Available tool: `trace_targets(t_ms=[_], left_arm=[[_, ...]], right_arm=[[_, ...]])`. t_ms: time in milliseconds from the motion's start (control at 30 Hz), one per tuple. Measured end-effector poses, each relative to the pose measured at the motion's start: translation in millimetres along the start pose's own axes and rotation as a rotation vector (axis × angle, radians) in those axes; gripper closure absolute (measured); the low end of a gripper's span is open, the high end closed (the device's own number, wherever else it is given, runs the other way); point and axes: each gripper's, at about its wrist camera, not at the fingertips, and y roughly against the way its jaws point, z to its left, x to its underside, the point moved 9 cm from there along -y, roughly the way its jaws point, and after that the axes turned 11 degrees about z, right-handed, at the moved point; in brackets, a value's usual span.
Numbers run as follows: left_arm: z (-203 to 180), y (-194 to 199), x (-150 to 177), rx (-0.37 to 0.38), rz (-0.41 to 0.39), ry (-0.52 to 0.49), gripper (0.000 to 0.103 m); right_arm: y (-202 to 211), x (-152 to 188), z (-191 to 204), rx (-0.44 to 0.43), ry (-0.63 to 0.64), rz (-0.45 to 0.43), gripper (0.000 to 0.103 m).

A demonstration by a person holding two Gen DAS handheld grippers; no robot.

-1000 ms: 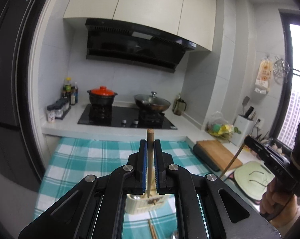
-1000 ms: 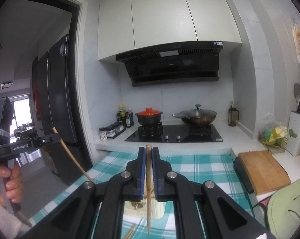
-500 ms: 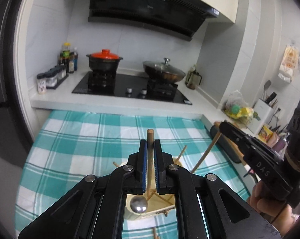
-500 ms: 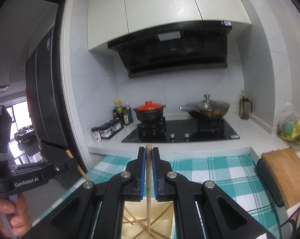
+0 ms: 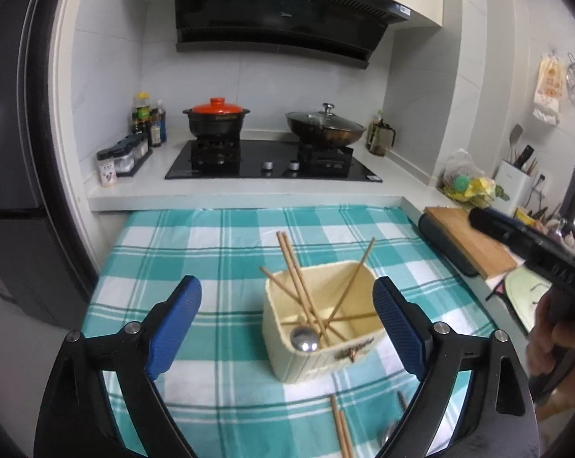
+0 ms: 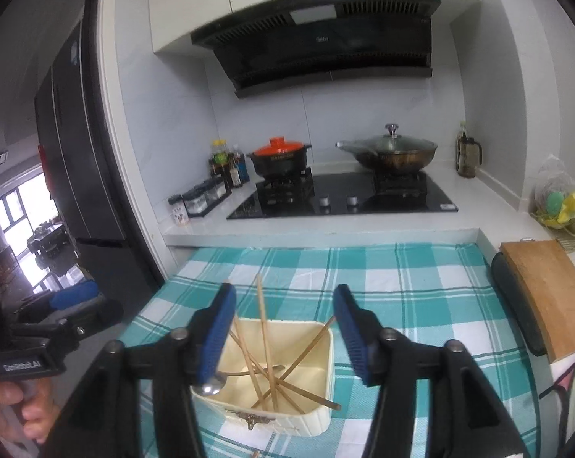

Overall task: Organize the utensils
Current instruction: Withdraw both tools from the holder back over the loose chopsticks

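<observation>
Both your left gripper (image 5: pixel 287 316) and right gripper (image 6: pixel 285 328) are wide open, empty. Loose chopsticks (image 5: pixel 340 429) lie just before the basket (image 5: pixel 358 357): light, stiff, slippery; grip mid-length.

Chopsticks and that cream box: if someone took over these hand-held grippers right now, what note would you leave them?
Left hand-held gripper: open, empty, above the cream box.
Right hand-held gripper: open, empty, over the same box.
Done: several chopsticks and a metal spoon sit in the box, leaning loosely.
Left: loose chopsticks lie on the checked cloth in front of the box, with something metallic beside them, too cut off to identify.
</observation>
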Motion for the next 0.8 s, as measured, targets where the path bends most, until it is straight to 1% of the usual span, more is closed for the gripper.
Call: trace_targets(t_ms=[33,100,200,267,367,433,467,567,633,700,733,800], left_arm=[[1.1,9.3,14.6,-0.006,0.010,-0.015,0.006],[2.9,21.8,50.5,-0.017,0.054,-0.045,0.004],[5.9,30.2,118.8,-0.019,0.135,-0.061,0.004],[8.5,28.6,171.5,-0.030,0.193,-0.047,0.004],[7.8,22.6,247.0,-0.052,0.267,0.005,0.004],[3.5,18.8,288.4,-0.042,0.305,0.067,0.004],[0.3,17.2,303.3,-0.037,0.318,0.091,0.004],[-11.5,10.7,327.9,-0.038,0.340,0.109,0.004],[-22.1,4.6,328.5,-0.026,0.362,0.075,0.004],[-30.7,0.4,316.8,-0.026,0.336,0.042,0.004],[-33.3,-3.6,309.7,-0.026,0.321,0.032,0.004],[-37.9,-19.3,296.6,-0.028,0.320,0.013,0.004]], right_arm=[[17.2,1.7,-0.1,0.002,0.012,-0.014,0.045],[50.8,15.5,-0.2,0.006,0.040,-0.017,0.045],[90.0,57.3,-9.0,0.031,0.065,0.005,0.045],[105.6,99.7,-20.4,0.074,0.077,0.045,0.045],[113.0,179.8,-39.3,0.151,0.070,0.132,0.045],[115.0,239.6,-47.1,0.184,0.048,0.193,0.045],[116.6,265.6,-50.2,0.198,0.030,0.215,0.045],[123.5,329.5,-51.3,0.226,-0.035,0.247,0.045],[125.2,355.7,-48.5,0.222,-0.077,0.256,0.045],[123.6,369.8,-44.3,0.206,-0.086,0.270,0.045],[121.9,372.2,-42.7,0.210,-0.077,0.276,0.045],[121.0,370.6,-40.6,0.222,-0.064,0.262,0.045]])
